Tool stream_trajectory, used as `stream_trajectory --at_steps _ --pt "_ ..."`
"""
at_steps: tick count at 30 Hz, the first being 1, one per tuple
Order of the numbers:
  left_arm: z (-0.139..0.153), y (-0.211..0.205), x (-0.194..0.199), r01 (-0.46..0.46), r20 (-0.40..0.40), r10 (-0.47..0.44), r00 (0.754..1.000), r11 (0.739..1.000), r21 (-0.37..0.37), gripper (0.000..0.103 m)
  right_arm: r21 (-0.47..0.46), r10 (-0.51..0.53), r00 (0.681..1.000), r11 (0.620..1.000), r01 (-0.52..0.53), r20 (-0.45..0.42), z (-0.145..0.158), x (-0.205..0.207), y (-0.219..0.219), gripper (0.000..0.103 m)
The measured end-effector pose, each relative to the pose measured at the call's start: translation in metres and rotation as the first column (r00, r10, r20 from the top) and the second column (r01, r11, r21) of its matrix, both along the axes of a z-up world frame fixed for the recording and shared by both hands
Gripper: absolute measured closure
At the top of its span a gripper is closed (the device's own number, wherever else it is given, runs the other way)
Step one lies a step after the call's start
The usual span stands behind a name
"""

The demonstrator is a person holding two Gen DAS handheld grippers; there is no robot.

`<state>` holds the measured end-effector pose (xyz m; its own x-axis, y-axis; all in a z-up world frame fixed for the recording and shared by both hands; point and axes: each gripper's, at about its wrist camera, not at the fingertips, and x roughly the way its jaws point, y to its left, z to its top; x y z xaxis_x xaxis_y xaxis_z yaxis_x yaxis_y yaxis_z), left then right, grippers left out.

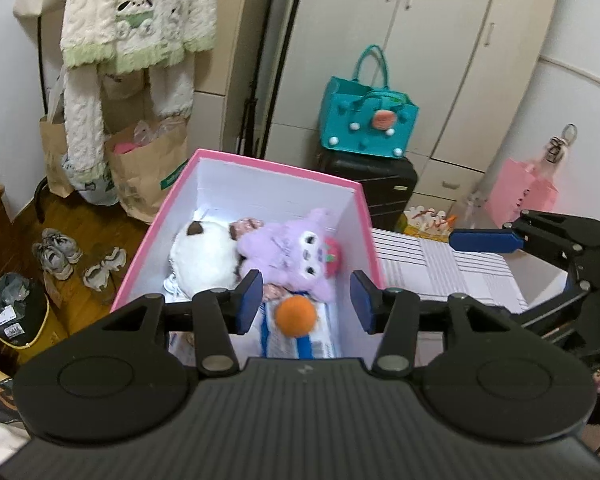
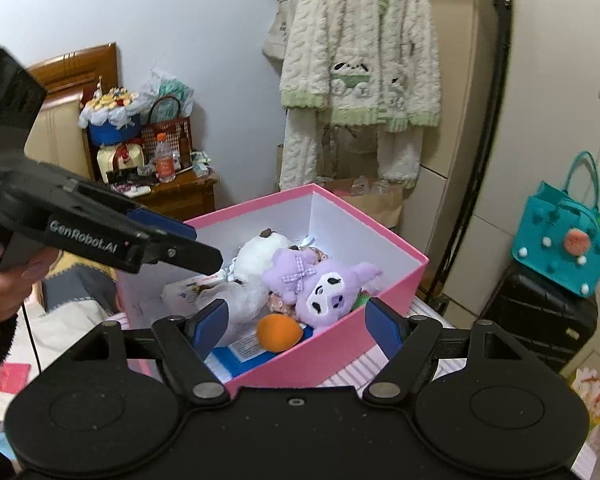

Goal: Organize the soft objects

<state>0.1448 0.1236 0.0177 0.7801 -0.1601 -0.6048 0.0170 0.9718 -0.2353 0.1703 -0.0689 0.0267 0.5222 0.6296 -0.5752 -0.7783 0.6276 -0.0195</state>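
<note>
Left wrist view first: the pink box (image 1: 172,216) is the anchor here. Inside it I count one white plush (image 1: 204,260), one purple plush (image 1: 292,256) lying against its right side, and one orange ball (image 1: 295,314) at the near end, sitting on a blue and white packet (image 1: 320,340) that's mostly cut off by the claw body. There's a bit of floral fabric poking out from under the purple one, can't tell what it is. The left claw (image 1: 306,302) hangs over the near end of the box, jaws apart and nothing between the pads, so released. The right claw (image 1: 484,240) pokes in to the right of the box, only one blue pad showing. Behind the box: one teal bag (image 1: 364,128) on a black suitcase (image 1: 384,184). Left of it, three shoes on the floor as far as I can count, blurry.

Right wrist view: same pink box (image 2: 340,340), same three toys, white plush (image 2: 256,260), purple plush (image 2: 324,284), orange ball (image 2: 278,333). The right claw (image 2: 296,328) is spread wide above the near corner of the box, empty. The left claw (image 2: 196,248) reaches in over the box's left wall, a hand (image 2: 4,288) half cut off behind it. The fluffy cardigan (image 2: 360,60) hangs behind the box.
</note>
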Motion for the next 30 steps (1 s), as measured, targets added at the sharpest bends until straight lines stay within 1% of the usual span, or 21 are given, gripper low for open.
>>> stream_trajectory --at_steps 3,5,7,11,13,14,16,17,20,21,23,30 --pt "0.006 -0.009 -0.017 0.025 0.009 -0.025 1.0 1.0 -0.007 0.055 0.023 -0.029 1.0 0.999 0.029 -0.002 0.006 -0.016 -0.011 0.024" --pt "0.011 -0.016 -0.028 0.038 0.011 -0.038 0.999 0.999 -0.009 0.055 0.032 -0.063 0.998 0.998 0.062 0.03 0.01 -0.029 -0.02 0.023" --pt "0.019 -0.026 -0.042 0.08 0.022 -0.079 0.997 0.997 -0.014 0.055 0.046 -0.077 0.996 0.996 0.074 0.055 0.014 -0.042 -0.03 0.023" --pt "0.031 -0.04 -0.065 0.17 0.026 -0.169 0.985 0.985 -0.043 0.053 0.064 -0.113 0.991 0.992 0.109 0.075 0.023 -0.064 -0.047 0.022" --pt "0.035 -0.048 -0.075 0.199 0.03 -0.198 0.98 0.979 -0.036 0.052 0.074 -0.142 0.987 0.988 0.137 0.075 0.026 -0.074 -0.056 0.015" --pt "0.037 -0.052 -0.081 0.206 0.035 -0.205 0.978 0.978 -0.027 0.051 0.081 -0.16 0.985 0.985 0.155 0.065 0.027 -0.077 -0.059 0.01" --pt "0.04 -0.058 -0.09 0.211 0.05 -0.21 0.976 0.977 -0.006 0.048 0.083 -0.199 0.979 0.977 0.194 0.049 0.026 -0.084 -0.065 0.003" --pt "0.041 -0.061 -0.094 0.21 0.055 -0.209 0.976 0.978 0.0 0.046 0.083 -0.23 0.972 0.971 0.226 0.049 0.026 -0.09 -0.068 0.001" --pt "0.04 -0.066 -0.104 0.205 0.069 -0.205 0.976 0.979 0.011 0.038 0.08 -0.347 0.936 0.936 0.342 0.063 0.023 -0.109 -0.077 0.0" --pt "0.039 -0.069 -0.107 0.201 0.072 -0.202 0.977 0.979 0.02 0.037 0.078 -0.364 0.929 0.93 0.358 0.069 0.022 -0.114 -0.079 0.0" --pt "0.036 -0.071 -0.112 0.193 0.077 -0.195 0.978 0.981 0.036 0.031 0.08 -0.387 0.919 0.921 0.381 0.075 0.02 -0.126 -0.087 0.0" --pt "0.023 -0.081 -0.12 0.162 0.094 -0.167 0.981 0.985 0.062 0.017 0.18 -0.445 0.89 0.888 0.424 0.099 0.014 -0.152 -0.107 0.0"
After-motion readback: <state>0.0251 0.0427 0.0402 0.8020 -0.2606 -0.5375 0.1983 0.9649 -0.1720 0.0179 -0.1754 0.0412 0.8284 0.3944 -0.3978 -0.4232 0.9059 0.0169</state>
